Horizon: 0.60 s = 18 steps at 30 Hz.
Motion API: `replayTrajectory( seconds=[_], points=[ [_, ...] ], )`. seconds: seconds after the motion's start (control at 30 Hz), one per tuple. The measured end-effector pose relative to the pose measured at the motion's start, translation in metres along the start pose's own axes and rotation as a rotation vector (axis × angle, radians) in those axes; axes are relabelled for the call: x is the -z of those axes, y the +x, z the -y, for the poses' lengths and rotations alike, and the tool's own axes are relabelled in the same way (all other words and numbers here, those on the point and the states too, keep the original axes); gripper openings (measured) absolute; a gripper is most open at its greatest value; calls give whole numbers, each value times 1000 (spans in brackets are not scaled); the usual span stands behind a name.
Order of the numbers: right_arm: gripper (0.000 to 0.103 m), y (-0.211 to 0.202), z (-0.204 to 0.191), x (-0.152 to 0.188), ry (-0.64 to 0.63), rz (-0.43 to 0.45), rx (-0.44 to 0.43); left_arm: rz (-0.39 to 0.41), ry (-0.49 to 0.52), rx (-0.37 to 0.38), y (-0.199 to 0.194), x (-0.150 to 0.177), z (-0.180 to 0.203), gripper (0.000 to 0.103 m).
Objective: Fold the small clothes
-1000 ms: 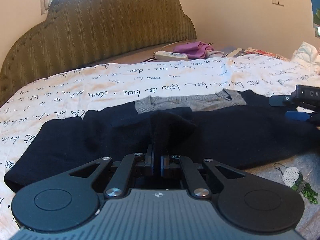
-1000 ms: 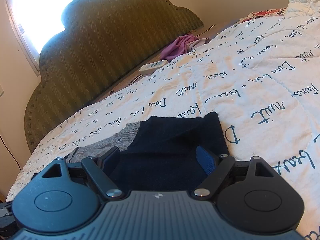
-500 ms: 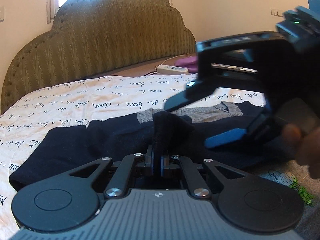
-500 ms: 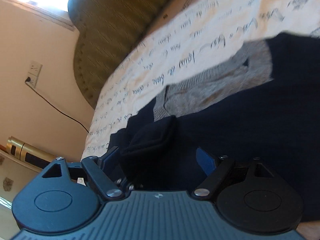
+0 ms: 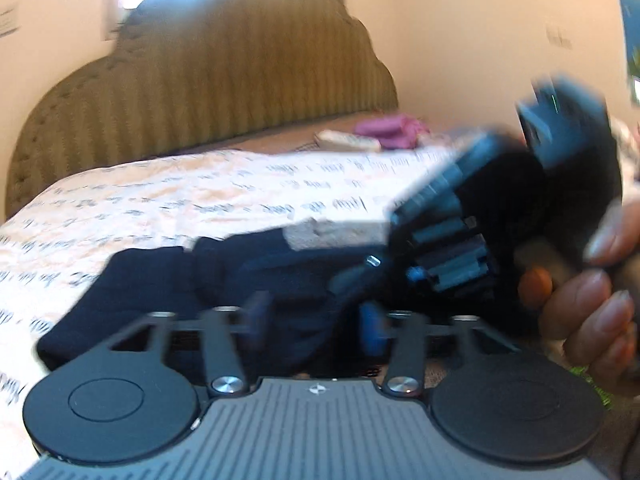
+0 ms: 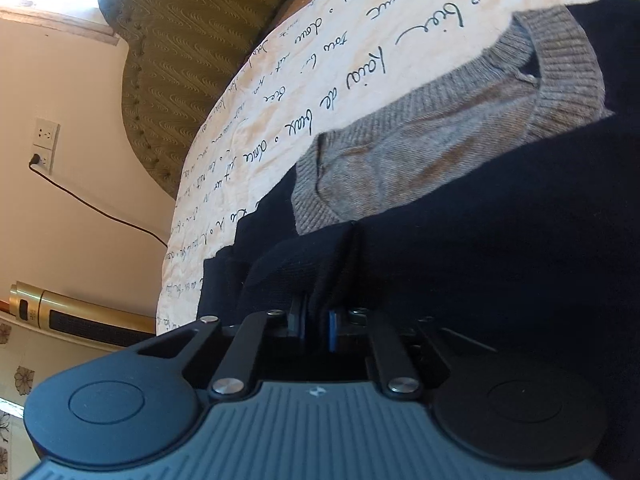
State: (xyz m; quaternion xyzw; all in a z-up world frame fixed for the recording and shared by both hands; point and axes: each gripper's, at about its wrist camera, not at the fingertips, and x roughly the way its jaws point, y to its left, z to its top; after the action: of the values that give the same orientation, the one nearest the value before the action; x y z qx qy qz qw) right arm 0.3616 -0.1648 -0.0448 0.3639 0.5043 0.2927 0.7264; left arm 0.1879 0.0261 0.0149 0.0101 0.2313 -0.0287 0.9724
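Note:
A small dark navy sweater with a grey knit collar lies on the bed. In the right wrist view the sweater fills the right side, its grey collar above. My left gripper is open, its blue pads apart over the dark fabric; the view is blurred. My right gripper is shut on a fold of the navy sweater. The right gripper's body and the hand holding it show at the right of the left wrist view.
The bed has a white quilt with black script and an olive padded headboard. A purple cloth and a white remote lie near the headboard. A gold heater and wall socket stand beside the bed.
My left gripper has opened and let go of the navy fold. My right gripper swung over from the right side, moved onto that fold and shut on it.

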Motion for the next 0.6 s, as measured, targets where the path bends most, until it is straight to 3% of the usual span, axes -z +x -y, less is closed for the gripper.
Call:
replayTrajectory(
  seconds=[0.03,0.07,0.2,0.27,0.37,0.47,0.6],
  points=[
    [8,-2,2,1,-4,6,-11,25,-49,6,-6,1,-9,86],
    [7,-2,2,2,-10,12,-19,43,-107,-3,-12,1,-20,90],
    [7,-13,-7,4,-67,43,-52,49,-320,-89,-23,1,-59,91],
    [7,-19,-16,0,-95,53,-70,39,-422,-96,-25,5,-77,91],
    [7,-35,-21,-8,-124,75,-63,13,-585,-24,-23,17,-107,93],
    [7,-55,-14,-16,-132,100,-28,-32,-684,54,-13,29,-128,95],
    [7,-88,9,-21,-101,149,11,-12,-693,78,-13,34,-132,97]
  ],
)
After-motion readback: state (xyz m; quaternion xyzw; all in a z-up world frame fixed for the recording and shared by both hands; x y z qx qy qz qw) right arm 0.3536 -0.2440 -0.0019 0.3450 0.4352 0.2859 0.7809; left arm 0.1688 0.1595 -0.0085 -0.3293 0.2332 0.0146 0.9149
